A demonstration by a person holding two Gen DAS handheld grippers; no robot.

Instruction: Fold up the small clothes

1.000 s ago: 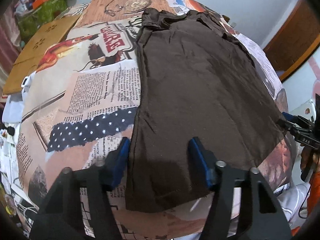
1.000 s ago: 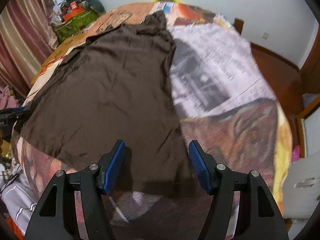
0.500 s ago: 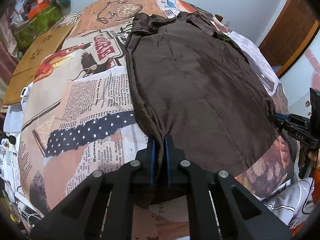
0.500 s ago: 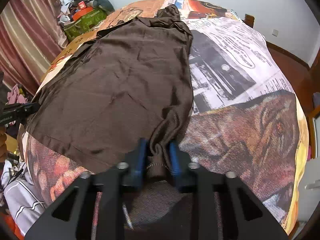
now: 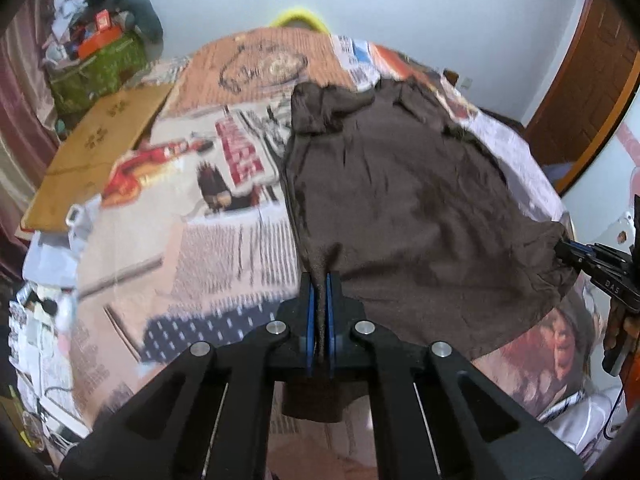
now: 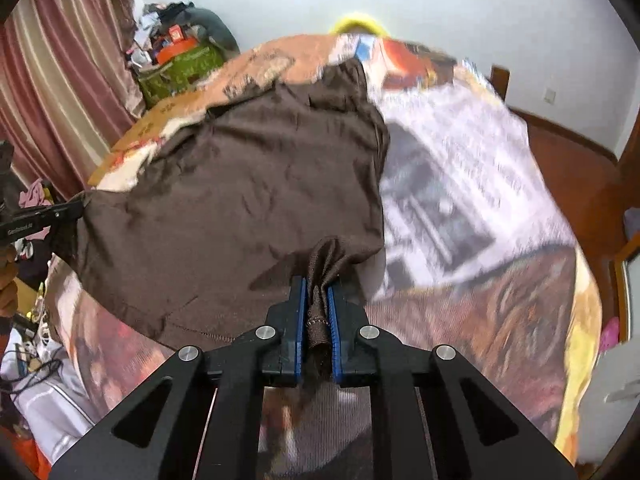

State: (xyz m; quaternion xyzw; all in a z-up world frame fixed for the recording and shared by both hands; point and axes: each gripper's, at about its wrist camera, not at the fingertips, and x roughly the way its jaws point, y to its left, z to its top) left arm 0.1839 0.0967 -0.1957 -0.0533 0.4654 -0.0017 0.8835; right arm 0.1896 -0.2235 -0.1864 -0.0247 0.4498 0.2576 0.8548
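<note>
A dark brown garment [image 5: 400, 200] lies on a bed with a newspaper-print cover [image 5: 208, 224]. My left gripper [image 5: 319, 280] is shut on the garment's near left corner and holds it lifted off the cover. My right gripper [image 6: 319, 284] is shut on the near right corner of the garment [image 6: 248, 184], also lifted. The near hem hangs stretched between the two grippers. The right gripper shows at the right edge of the left wrist view [image 5: 592, 260], and the left gripper at the left edge of the right wrist view [image 6: 44, 216]. The far end of the garment still rests bunched on the bed.
A flat cardboard sheet [image 5: 100, 152] lies on the bed's left side. A green bag with clutter [image 5: 96, 68] stands by the far left wall, near a striped curtain [image 6: 60, 80]. A wooden door [image 5: 592, 80] is at the right. White bedding [image 6: 52, 392] hangs below the near edge.
Both grippers went from open over the garment's near corners to shut on them, then lifted the near hem off the bed. The garment's near half now hangs raised.
</note>
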